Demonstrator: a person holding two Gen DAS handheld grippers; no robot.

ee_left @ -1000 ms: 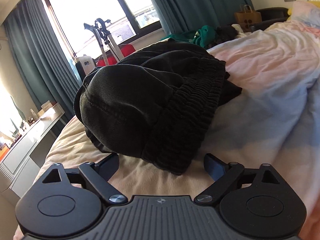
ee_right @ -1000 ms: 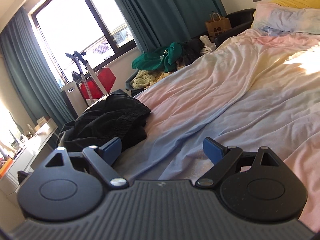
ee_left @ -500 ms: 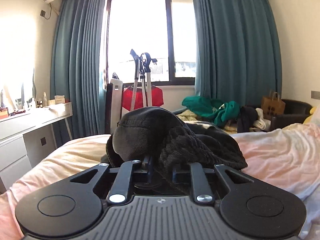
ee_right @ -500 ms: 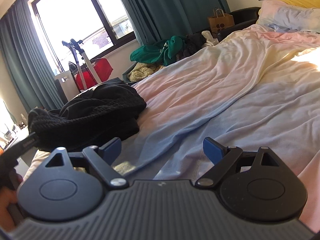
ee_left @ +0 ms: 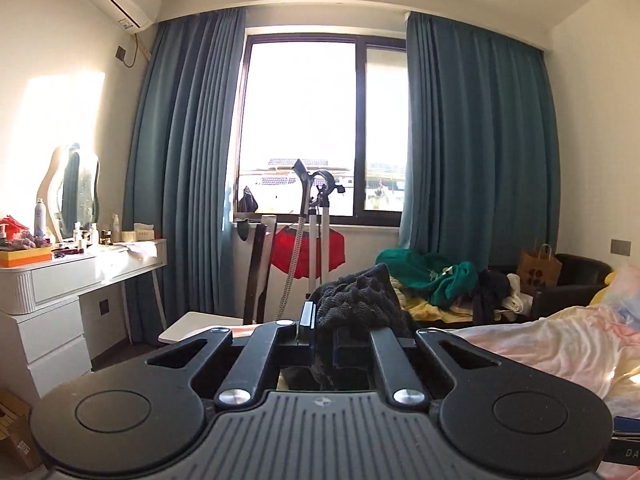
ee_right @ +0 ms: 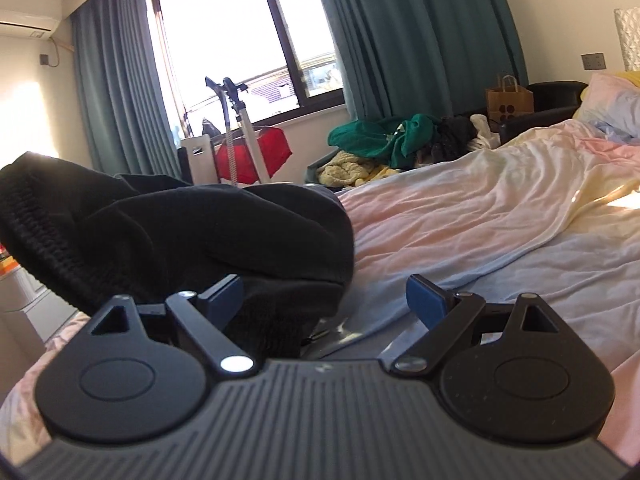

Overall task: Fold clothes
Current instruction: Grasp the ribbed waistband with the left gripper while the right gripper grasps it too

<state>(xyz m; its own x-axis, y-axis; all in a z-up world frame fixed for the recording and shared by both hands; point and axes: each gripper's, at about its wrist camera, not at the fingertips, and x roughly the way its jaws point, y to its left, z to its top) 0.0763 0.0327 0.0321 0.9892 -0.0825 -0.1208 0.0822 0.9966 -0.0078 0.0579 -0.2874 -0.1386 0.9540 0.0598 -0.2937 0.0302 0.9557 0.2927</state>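
Note:
A black garment with a ribbed waistband (ee_left: 356, 300) is lifted off the bed, and my left gripper (ee_left: 322, 320) is closing tight on that waistband, its pads pressing the fabric. In the right wrist view the same black garment (ee_right: 200, 232) hangs in a heap from the upper left down onto the pastel bed sheet (ee_right: 480, 220). My right gripper (ee_right: 324, 298) stands open low over the sheet. Its left finger (ee_right: 224, 294) is against the garment's lower edge, and its right finger (ee_right: 426, 304) is over bare sheet. Nothing is pinched between them.
A white dresser (ee_left: 80, 276) with bottles and a mirror stands at the left. A garment steamer stand (ee_left: 316, 220) and a red item are under the window. A pile of green and yellow clothes (ee_right: 380, 136), a paper bag (ee_right: 508, 100) and a black armchair lie beyond the bed.
My left gripper shut on the black garment's waistband, rolled level and rose with it, so the view now faces the window. My right gripper slid left up to the garment's edge.

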